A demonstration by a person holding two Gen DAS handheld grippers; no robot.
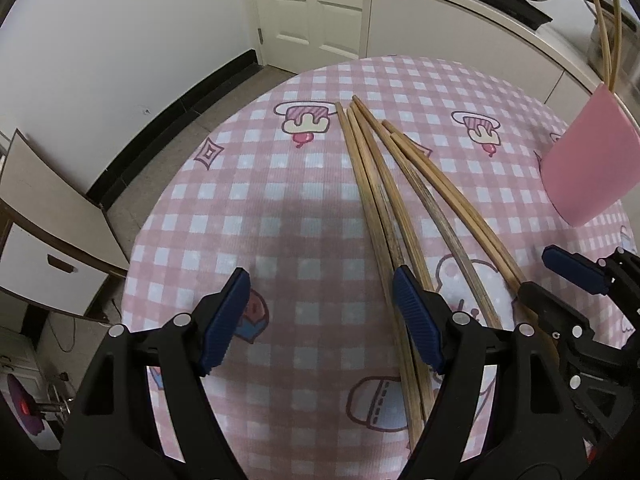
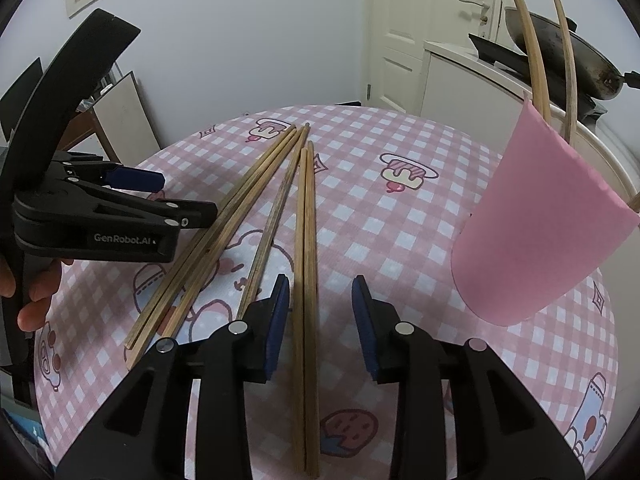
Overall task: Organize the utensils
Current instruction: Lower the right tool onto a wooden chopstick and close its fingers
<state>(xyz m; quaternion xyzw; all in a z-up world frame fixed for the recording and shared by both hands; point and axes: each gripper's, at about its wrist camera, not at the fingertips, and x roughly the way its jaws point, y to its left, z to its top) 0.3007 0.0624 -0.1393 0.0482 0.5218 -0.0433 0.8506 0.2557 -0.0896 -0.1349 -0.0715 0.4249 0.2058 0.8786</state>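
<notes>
While chopsticks (image 2: 280,208) lie fanned mid-desk (image 2: 420,240), left tongs (image 1: 320,316) gape beside them; right tongs (image 2: 320,320) straddle two, pads apart, near a pink cup (image 2: 536,240).

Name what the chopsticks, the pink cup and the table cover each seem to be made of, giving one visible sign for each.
Chopsticks: probably bamboo or wood, unvarnished; tan with lengthwise grain and dark worn streaks.
Pink cup: likely matte plastic or silicone; even colour, smooth wall, no shine. It could not be told apart further.
Table cover: seemingly a printed woven or textured fabric; fine ribbed surface under the pink check and cartoon print.
</notes>
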